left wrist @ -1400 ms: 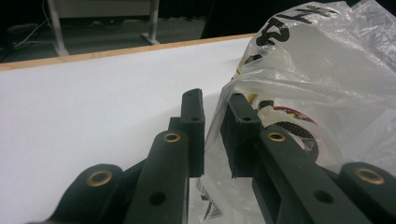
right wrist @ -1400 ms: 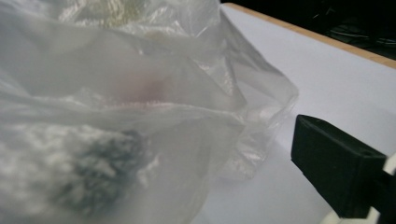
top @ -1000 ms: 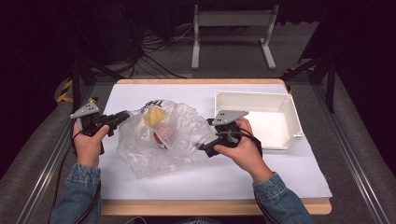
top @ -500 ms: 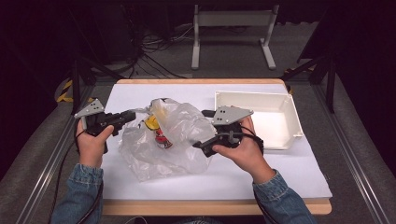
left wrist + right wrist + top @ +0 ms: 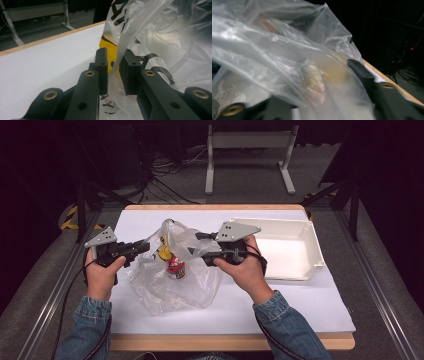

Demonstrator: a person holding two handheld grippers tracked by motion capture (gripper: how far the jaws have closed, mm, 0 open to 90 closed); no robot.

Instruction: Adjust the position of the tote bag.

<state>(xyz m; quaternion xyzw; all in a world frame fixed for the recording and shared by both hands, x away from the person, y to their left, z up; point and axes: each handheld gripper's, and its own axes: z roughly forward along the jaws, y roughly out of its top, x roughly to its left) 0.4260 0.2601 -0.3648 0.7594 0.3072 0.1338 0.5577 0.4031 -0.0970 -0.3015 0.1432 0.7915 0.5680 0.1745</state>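
Observation:
A clear plastic bag [image 5: 170, 280] with black print stands bunched on the white-covered table, its top held up between the two grippers. Inside it are a yellow item [image 5: 163, 252] and a small red and white container [image 5: 175, 268]. My left gripper [image 5: 143, 246] is at the bag's left edge, and its jaws are shut on a fold of the film [image 5: 115, 71]. My right gripper [image 5: 201, 249] is at the bag's upper right. Its jaws stand apart, with the bag's film [image 5: 287, 62] draped over them and one fingertip [image 5: 357, 67] showing through it.
A white rectangular tray [image 5: 311, 245] stands to the right of the bag, close behind my right hand. The white sheet [image 5: 300, 305] covers the table to its wooden front edge. A metal stand and cables are on the floor beyond the far edge.
Both grippers have risen and the bag's top has been drawn up with them. The yellow item and red container now hang lower inside the lifted bag.

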